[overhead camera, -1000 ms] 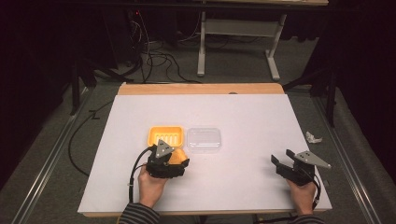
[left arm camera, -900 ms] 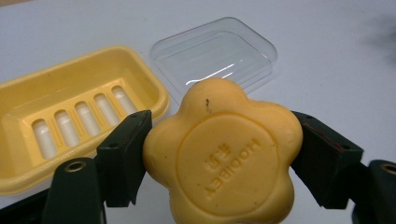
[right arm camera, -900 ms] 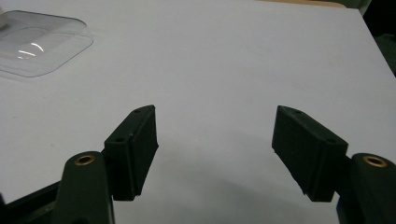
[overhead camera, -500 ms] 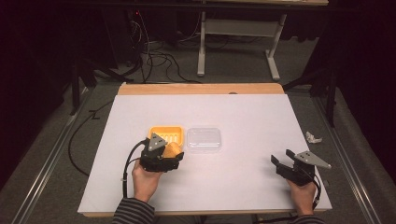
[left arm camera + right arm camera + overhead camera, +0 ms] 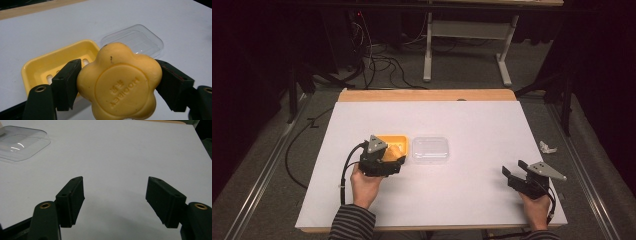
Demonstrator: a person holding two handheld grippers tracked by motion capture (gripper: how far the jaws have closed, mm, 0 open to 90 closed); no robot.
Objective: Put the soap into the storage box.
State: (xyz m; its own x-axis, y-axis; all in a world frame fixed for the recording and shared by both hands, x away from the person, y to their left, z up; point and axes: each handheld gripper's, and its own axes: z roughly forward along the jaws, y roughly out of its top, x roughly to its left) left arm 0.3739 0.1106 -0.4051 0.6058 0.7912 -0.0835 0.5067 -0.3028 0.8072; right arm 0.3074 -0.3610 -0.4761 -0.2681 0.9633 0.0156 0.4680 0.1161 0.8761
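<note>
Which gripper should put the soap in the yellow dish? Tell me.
Left. The left gripper already clamps the soap just short of the yellow dish. The right gripper stands open and empty, far off.

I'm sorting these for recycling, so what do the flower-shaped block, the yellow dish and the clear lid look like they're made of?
Block: probably soap, matte and waxy, with stamped lettering and small dark specks. Dish: glossy yellow moulded plastic with drain slots. Lid: thin clear plastic; the table shows through.
</note>
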